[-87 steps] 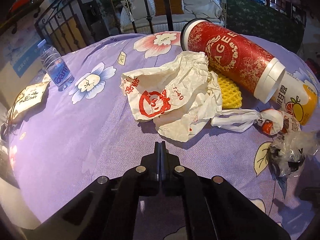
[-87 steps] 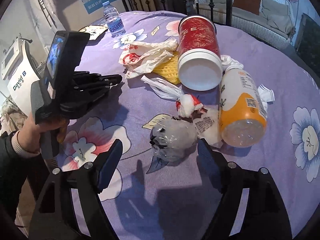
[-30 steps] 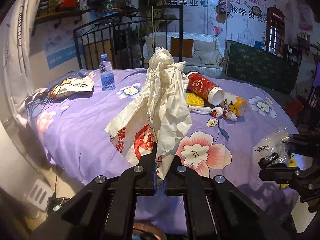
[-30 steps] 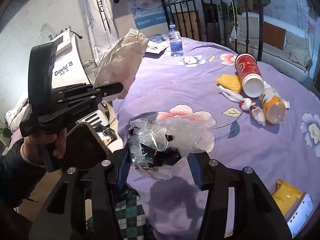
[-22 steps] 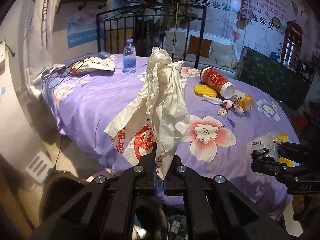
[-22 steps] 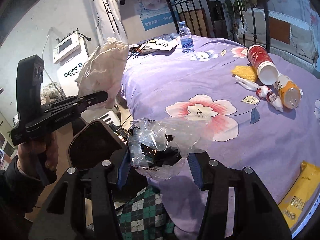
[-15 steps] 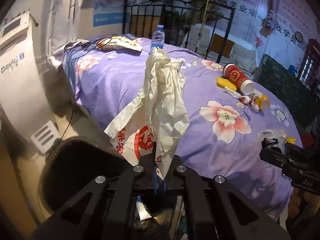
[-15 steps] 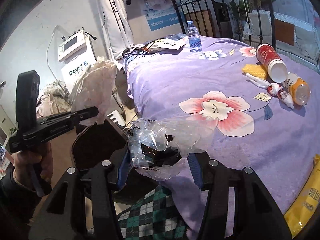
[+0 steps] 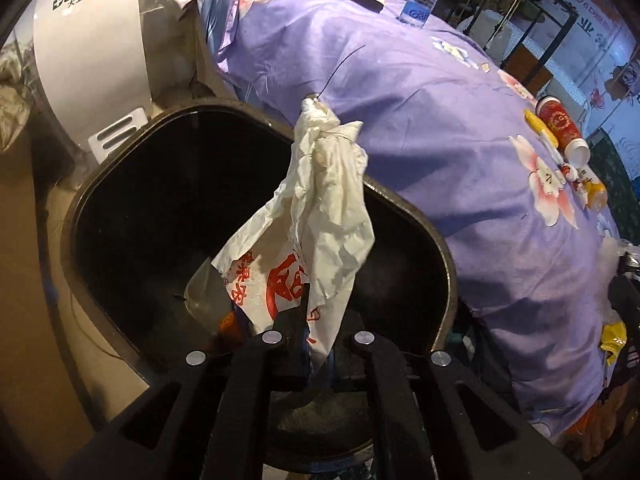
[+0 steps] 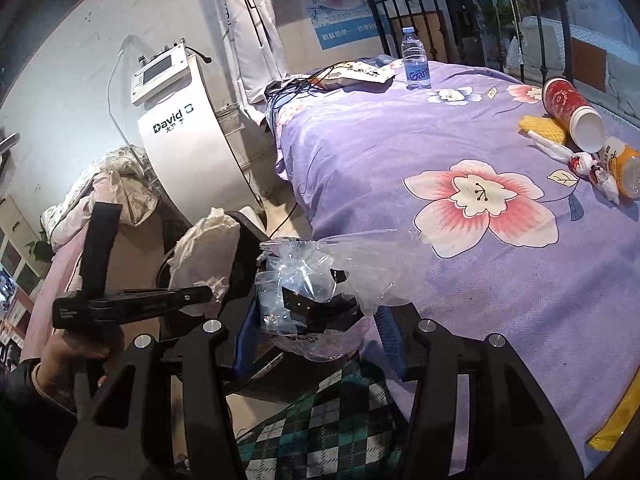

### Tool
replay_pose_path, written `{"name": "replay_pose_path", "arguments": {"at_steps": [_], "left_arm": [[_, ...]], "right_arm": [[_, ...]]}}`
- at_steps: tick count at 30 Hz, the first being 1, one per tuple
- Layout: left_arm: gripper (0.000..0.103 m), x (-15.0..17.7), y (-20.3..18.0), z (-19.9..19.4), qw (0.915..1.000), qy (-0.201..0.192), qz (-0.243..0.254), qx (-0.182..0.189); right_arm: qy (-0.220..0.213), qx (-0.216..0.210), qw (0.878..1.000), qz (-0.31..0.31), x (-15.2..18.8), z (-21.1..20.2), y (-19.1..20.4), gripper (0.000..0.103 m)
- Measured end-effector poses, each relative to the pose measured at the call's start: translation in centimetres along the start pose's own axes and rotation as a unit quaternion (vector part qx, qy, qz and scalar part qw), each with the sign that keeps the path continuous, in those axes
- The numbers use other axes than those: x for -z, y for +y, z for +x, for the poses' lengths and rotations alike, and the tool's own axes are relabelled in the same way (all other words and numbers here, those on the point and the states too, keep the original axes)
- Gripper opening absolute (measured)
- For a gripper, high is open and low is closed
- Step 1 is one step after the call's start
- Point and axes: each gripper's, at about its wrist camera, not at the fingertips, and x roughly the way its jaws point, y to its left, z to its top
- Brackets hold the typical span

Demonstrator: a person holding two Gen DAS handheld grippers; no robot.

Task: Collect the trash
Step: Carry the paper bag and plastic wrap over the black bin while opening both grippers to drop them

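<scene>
Step in hand: disposal. White paper bag [image 9: 320, 216] hung over open black bin [image 9: 80, 216] beside bed edge; left gripper [image 9: 316, 332] jaws just eased apart, bag not yet dropped. Right gripper [image 10: 316, 320] clamped on clear plastic wrapper [image 10: 316, 280], near bin. Next judged: full release, then wrapper brought over bin.

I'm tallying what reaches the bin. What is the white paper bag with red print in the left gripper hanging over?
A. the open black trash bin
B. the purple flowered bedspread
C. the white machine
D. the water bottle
A: in the left wrist view the paper bag at the left gripper hangs over the dark mouth of the trash bin, beside the bedspread.
</scene>
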Motion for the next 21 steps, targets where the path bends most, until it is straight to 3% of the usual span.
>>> {"name": "replay_pose_path", "arguments": {"at_steps": [2,3,4,12,21], "left_arm": [[0.042,0.0,0.2,0.6,0.9998,0.011,-0.015,0.007],[0.068,-0.1,0.3,0.6,0.9997,0.012,-0.021,0.011],[0.077,-0.1,0.4,0.4,0.9996,0.006,-0.024,0.012],[0.083,-0.8,1.2,-1.9,0.9979,-0.050,-0.023,-0.035],[0.089,-2.6,2.8,-5.4,0.9869,-0.127,-0.039,-0.091]], "right_arm": [[0.002,0.001,1.000,-0.002,0.2,-0.1,0.0,0.051],[0.004,0.001,1.000,-0.003,0.2,-0.1,0.0,0.051],[0.006,0.000,1.000,-0.002,0.3,0.0,-0.1,0.051],[0.030,-0.022,0.999,-0.007,0.9,1.6,0.9,0.051],[0.068,-0.065,0.994,-0.049,1.0,4.9,4.7,0.052]]}}
